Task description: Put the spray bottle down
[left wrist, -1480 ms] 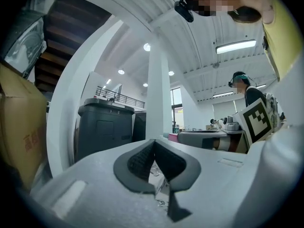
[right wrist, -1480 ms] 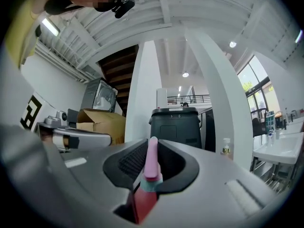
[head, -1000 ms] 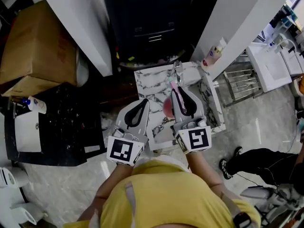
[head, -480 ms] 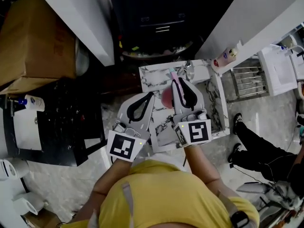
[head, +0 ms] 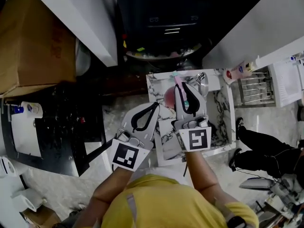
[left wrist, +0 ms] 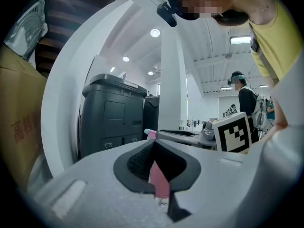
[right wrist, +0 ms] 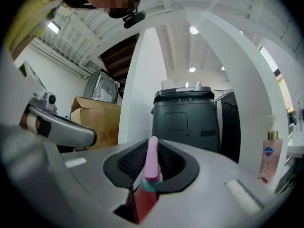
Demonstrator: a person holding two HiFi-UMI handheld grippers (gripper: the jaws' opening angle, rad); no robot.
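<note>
Marble table [head: 218, 122] bare at right; metal cup [head: 202, 77] crowds far corner

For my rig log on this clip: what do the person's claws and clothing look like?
Both the left claw and right claw are light grey shells with black teardrop-shaped padded insides. Each carries a cube of black-and-white square markers. The person wears a yellow shirt.

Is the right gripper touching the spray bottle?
Touching. The right gripper view shows the right gripper closed on the spray bottle, its jaws pressing both sides of the bottle's neck with no gap.
</note>
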